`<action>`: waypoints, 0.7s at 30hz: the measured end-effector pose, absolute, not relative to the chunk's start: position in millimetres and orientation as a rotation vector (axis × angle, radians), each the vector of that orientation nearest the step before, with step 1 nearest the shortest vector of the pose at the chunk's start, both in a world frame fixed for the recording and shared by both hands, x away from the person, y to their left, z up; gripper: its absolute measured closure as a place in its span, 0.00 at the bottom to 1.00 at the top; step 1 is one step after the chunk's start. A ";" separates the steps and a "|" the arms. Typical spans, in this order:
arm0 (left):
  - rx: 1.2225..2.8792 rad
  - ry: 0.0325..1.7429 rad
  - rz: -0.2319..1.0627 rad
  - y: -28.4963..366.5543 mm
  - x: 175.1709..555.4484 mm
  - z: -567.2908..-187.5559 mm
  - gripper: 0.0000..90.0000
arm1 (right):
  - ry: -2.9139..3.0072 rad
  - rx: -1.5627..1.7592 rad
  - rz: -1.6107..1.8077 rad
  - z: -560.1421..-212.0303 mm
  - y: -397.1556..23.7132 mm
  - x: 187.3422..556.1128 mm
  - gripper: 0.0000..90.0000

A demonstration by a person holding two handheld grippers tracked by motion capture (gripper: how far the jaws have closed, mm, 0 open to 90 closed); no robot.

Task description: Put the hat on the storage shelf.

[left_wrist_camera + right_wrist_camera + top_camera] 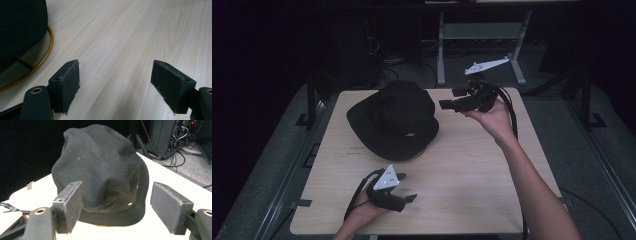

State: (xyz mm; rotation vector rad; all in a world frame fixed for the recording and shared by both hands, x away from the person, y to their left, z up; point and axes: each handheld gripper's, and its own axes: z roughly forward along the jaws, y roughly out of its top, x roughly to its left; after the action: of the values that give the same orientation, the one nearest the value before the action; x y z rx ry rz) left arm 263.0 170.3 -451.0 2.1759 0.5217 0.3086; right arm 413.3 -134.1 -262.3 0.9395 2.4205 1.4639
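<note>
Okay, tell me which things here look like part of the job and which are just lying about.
Likely part of the job:
- black hat on the table
- brass-coloured ring under its brim
- right gripper, open, aimed at the hat
- left gripper, open, over bare wood

Just lying about:
- grey table frame on the floor behind
- cables on the floor
</note>
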 end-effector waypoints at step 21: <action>2.176 0.537 0.305 172.8 263.1 -451.1 0.25 | 2.410 1.011 1.442 -282.8 -171.4 398.8 0.24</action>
State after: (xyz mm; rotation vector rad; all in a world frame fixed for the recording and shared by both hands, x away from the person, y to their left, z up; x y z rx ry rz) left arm 263.1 172.8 -451.1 2.1756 0.5373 0.3047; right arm 398.8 -171.4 -282.8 1.0113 2.4095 1.4417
